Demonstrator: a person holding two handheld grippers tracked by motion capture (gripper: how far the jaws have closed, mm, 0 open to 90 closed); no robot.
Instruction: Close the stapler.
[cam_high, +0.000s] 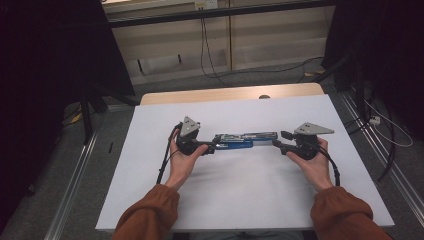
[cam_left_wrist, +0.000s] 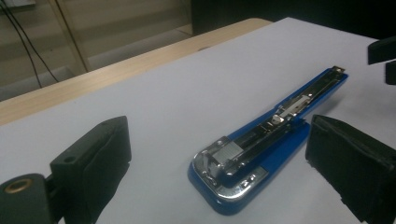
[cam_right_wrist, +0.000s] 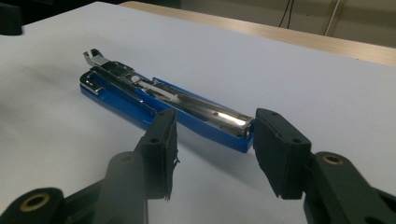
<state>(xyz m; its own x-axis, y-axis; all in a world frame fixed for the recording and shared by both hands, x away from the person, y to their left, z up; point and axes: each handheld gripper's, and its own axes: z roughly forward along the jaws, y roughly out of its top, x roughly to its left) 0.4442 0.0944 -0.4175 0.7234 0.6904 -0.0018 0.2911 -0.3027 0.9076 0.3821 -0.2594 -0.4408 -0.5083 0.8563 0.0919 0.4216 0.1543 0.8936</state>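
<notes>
1. Right gripper view: the right gripper (cam_right_wrist: 212, 151) is straddling the near end of the blue stapler (cam_right_wrist: 168, 105) with its fingers (cam_right_wrist: 161, 144) apart. The pads are not pressing on the body, and that end is sitting just ahead of the gap. Risk: if the jaws close from here, the pads are likely to be catching only the corner of the blue base, so the stapler may be pivoting or squirting forward instead of being gripped.

2. The stapler is lying flat on the white table top (cam_right_wrist: 303, 79), opened out, with its metal magazine channel (cam_right_wrist: 154, 88) exposed and facing up. Risk: a pad landing on the sprung metal parts rather than the blue base may be slipping or snapping the arm shut.

3. In the left gripper view, the left gripper (cam_left_wrist: 219, 154) is standing with its fingers (cam_left_wrist: 93, 158) wide apart at the opposite, rounded end of the stapler (cam_left_wrist: 261, 140), nothing clamped. Risk: one pad is sitting just beside the blue edge, so any sideways drift may be nudging the stapler out of line for the other hand.

4. In the high view, both hands are facing each other across the stapler (cam_high: 235, 141) near the table's middle. Risk: uneven pushes from both ends may be skidding it across the smooth surface.
</notes>
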